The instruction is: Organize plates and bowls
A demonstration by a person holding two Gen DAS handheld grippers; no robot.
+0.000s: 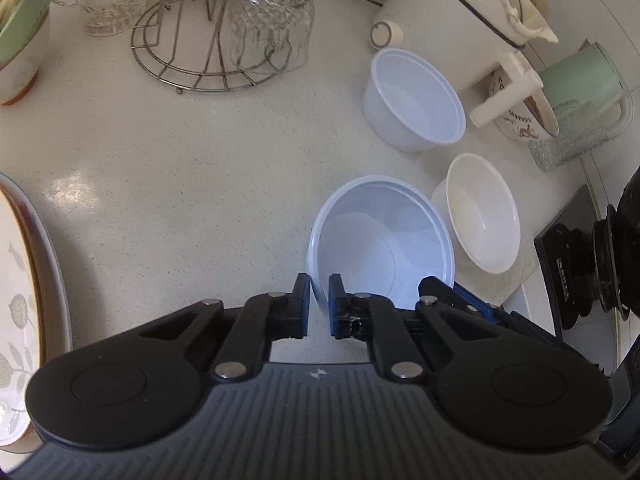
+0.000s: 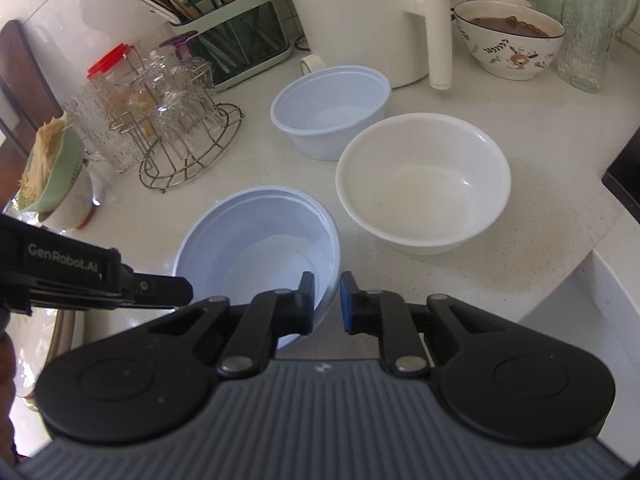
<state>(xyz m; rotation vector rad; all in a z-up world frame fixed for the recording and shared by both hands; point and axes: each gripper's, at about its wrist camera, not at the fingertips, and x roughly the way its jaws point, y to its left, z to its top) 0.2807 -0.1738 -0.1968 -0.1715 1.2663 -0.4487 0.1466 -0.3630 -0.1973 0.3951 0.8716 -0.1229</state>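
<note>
A pale blue plastic bowl (image 1: 380,240) (image 2: 260,248) sits nearest on the white counter, and its rim looks doubled. My left gripper (image 1: 319,304) is shut on the bowl's near rim, one pad inside and one outside. In the right wrist view the left gripper (image 2: 182,292) reaches the bowl's left edge. My right gripper (image 2: 327,300) is shut on the right side of the same rim, and its blue-padded tip (image 1: 444,290) shows at the bowl's right edge. Behind stand a second pale blue bowl (image 1: 416,100) (image 2: 332,108) and a white bowl (image 1: 484,216) (image 2: 424,184).
A patterned plate (image 1: 20,280) lies at the far left. A wire rack of glasses (image 1: 208,40) (image 2: 180,120), a white appliance (image 2: 360,28), a chopstick holder (image 2: 232,40), a filled patterned bowl (image 2: 512,48) and a glass pitcher (image 2: 584,32) line the back. The stove (image 1: 580,260) borders the right.
</note>
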